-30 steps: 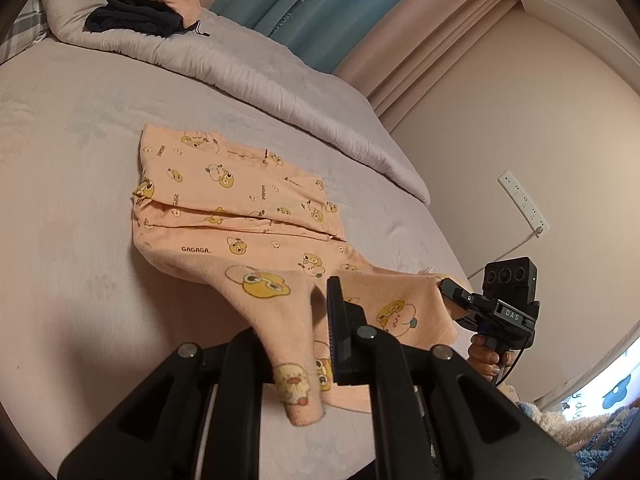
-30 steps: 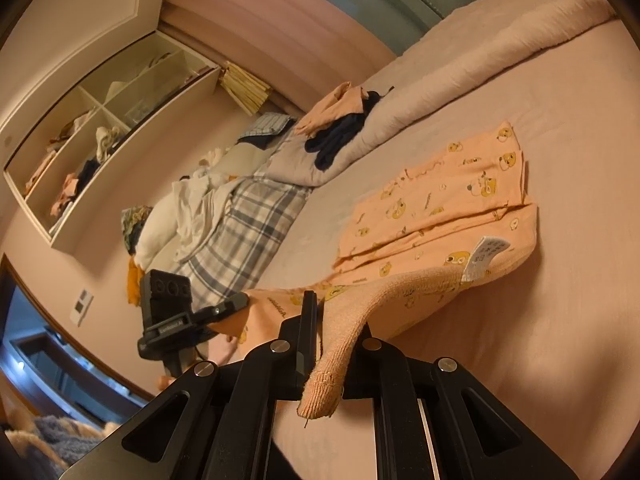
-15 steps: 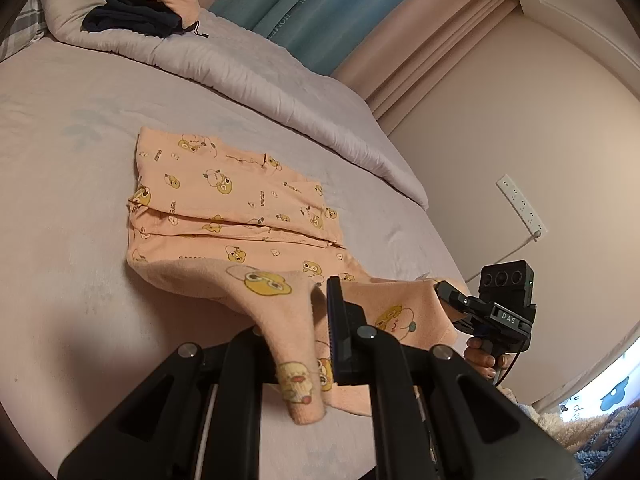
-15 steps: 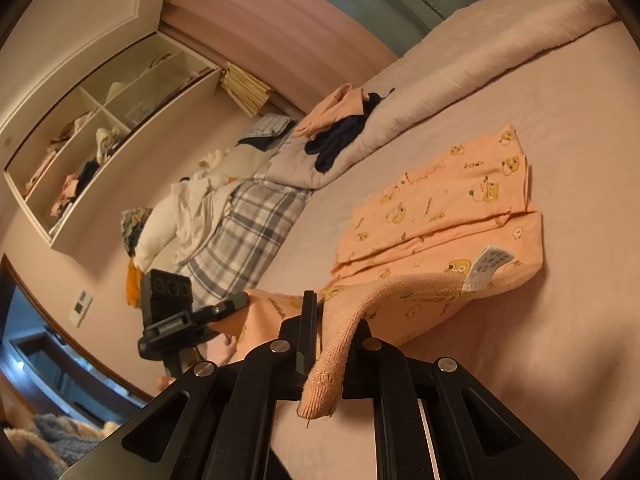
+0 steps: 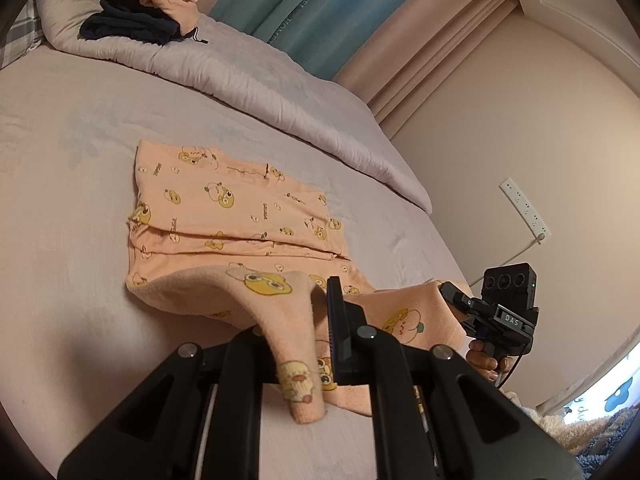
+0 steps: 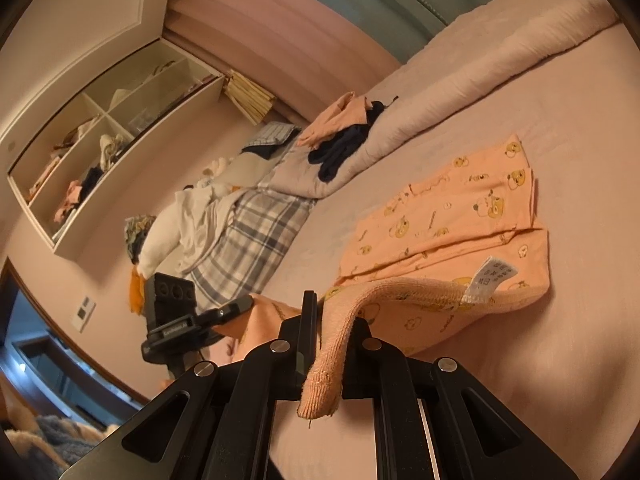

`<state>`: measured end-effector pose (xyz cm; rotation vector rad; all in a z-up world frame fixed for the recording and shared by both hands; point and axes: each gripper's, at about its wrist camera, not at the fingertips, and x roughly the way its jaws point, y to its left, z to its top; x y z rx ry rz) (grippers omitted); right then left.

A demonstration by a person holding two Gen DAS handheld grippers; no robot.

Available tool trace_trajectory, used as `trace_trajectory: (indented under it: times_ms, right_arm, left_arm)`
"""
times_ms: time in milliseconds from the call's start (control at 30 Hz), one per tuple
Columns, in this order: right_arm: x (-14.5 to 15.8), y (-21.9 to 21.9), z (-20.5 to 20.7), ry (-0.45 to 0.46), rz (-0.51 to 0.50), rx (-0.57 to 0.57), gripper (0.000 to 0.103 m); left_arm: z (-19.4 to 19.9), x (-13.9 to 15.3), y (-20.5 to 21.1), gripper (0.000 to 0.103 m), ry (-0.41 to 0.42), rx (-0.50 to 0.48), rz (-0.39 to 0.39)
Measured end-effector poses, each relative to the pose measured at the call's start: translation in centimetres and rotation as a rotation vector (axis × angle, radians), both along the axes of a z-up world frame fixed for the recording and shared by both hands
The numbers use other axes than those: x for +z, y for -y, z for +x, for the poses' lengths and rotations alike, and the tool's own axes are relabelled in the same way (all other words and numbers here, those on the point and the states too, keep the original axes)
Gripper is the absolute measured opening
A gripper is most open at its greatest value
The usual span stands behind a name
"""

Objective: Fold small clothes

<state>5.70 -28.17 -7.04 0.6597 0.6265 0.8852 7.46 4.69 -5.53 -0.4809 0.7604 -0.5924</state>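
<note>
Item: peach printed garment [image 5: 240,216], partly folded, lying flat on my bed [image 5: 72,240]; near edge lifted off the sheet.
Left gripper [image 5: 316,320]: I have it clamped narrow on one lifted corner of the garment, cloth hanging between the jaws.
Right gripper [image 6: 330,332]: likewise pinched narrow on the other corner.
White care label [image 6: 486,280]: showing on the raised fold.
Background: dark clothes [image 5: 128,26] on the rolled duvet [image 5: 260,92].

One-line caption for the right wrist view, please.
Right gripper pinches the peach cartoon-print garment's ribbed edge above the bed.
</note>
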Motion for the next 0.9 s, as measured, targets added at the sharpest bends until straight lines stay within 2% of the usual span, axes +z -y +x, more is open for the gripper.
trace_trajectory:
  times_ms: [900]
  right_arm:
    - [0.8,0.0,2.2,0.028,0.008,-0.02,0.011]
  left_arm:
    - [2.1,1.6,0.5,0.008,0.044,0.008,0.017]
